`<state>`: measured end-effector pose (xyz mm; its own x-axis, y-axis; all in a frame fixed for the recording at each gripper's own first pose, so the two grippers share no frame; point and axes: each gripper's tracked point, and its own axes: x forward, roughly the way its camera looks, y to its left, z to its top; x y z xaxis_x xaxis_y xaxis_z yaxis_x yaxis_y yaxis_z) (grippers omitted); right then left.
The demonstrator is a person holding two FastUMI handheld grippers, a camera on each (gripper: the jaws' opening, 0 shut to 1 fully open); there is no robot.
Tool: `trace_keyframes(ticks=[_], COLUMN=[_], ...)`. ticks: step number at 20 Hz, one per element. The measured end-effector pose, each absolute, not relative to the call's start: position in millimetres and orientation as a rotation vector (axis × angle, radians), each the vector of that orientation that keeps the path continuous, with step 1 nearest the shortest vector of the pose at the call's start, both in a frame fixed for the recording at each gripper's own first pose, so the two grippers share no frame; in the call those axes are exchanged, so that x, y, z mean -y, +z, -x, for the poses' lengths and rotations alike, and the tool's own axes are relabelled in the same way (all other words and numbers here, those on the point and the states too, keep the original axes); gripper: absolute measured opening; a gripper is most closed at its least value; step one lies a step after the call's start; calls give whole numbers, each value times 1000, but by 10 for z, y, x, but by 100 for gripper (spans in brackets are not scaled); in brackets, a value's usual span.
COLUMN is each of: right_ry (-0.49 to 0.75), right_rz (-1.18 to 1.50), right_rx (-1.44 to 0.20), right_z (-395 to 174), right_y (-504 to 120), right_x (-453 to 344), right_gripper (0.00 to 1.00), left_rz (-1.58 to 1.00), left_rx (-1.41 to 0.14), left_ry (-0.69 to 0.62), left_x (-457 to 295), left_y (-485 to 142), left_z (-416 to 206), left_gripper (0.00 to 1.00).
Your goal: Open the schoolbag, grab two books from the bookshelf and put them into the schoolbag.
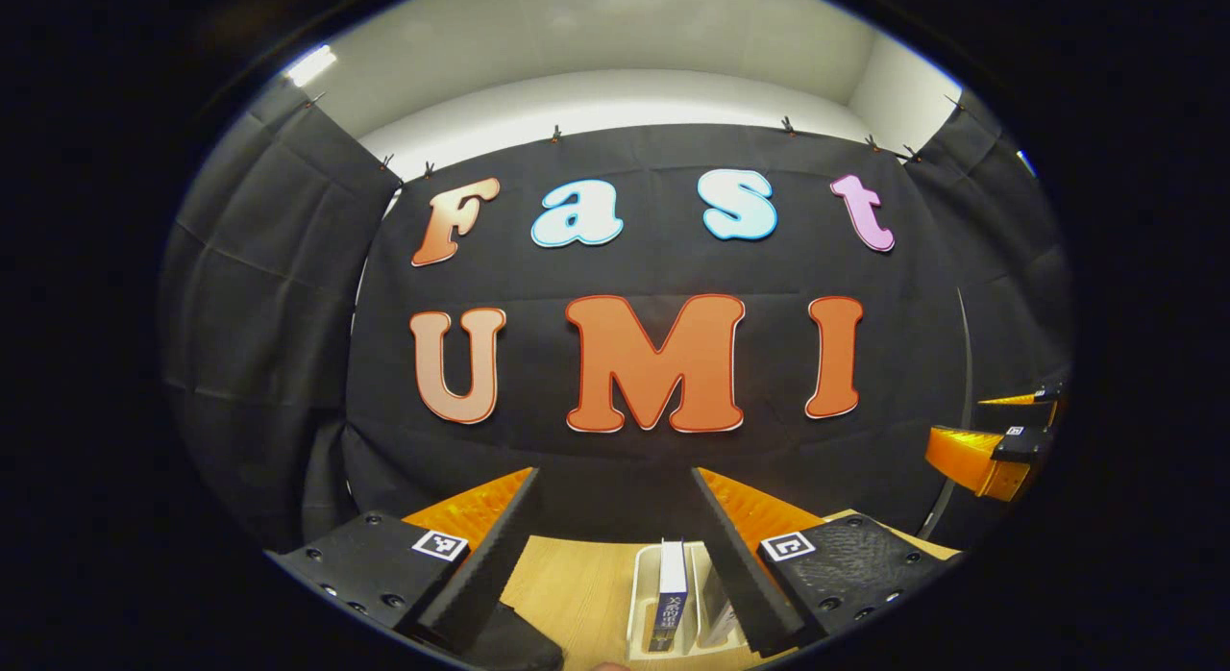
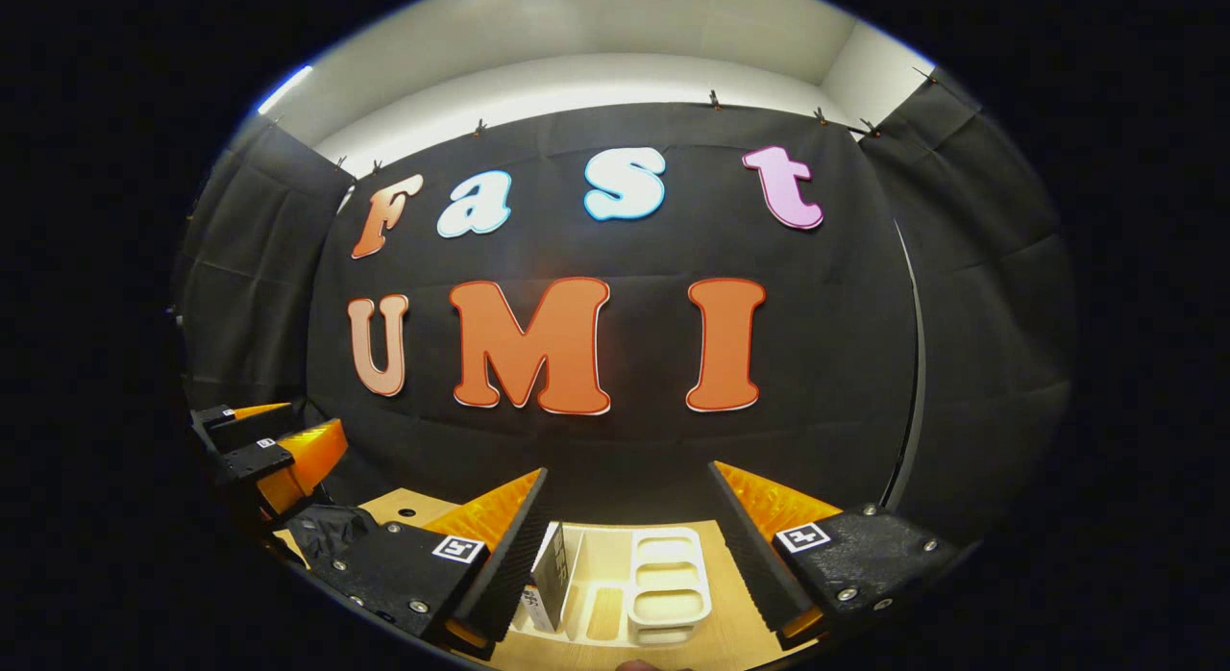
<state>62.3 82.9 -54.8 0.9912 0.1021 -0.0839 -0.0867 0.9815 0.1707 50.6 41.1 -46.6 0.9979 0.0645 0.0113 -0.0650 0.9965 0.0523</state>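
- Both grippers up high, left gripper and right gripper fingers spread apart, holding nothing.
- Books stand in the bookshelf at the table's far edge.
- Schoolbag first: drop low, find its zipper.

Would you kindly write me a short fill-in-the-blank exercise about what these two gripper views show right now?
1. Both the left tongs and the right tongs hold ____.
2. The books stand ____ in the white rack.
3. The rack sits on a ____ table.
4. The jaws of each pair of tongs stand ____.

Missing words: nothing; upright; wooden; open
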Motion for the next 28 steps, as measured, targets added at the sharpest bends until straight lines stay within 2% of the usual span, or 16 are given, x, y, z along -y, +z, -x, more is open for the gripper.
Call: trace_keyframes(ticks=[4,9,14,21,22,24,25,28], right_ry=[55,16,58,92,93,115,122,134], right_rz=[-138,-119,-112,-95,-86,-85,-82,-60], right_rx=[-84,-117,-129,-146,-140,-144,-149,-156], right_z=[-676,-775,-818,-810,-821,-821,-831,-890], right_y=[-481,-574,-631,-702,-700,-741,-783,-898], right_x=[-1053,-1123,-1247,-1246,-1233,-1249,-1209,-1127], right_gripper=[94,94,94,94,94,94,94,94], left_rz=[-45,-21,-45,-208,-256,-331,-377,-518], left_rx=[3,7,-14,-64,-86,-125,-154,-256], left_ry=[57,26,46,83,81,88,96,118], left_x=[-741,-801,-861,-948,-946,-973,-1026,-1200], left_y=[-527,-607,-642,-803,-915,-1096,-1227,-1741], left_z=[-711,-852,-830,-637,-620,-555,-516,-383], left_gripper=[95,95,95,95,97,96,100,95])
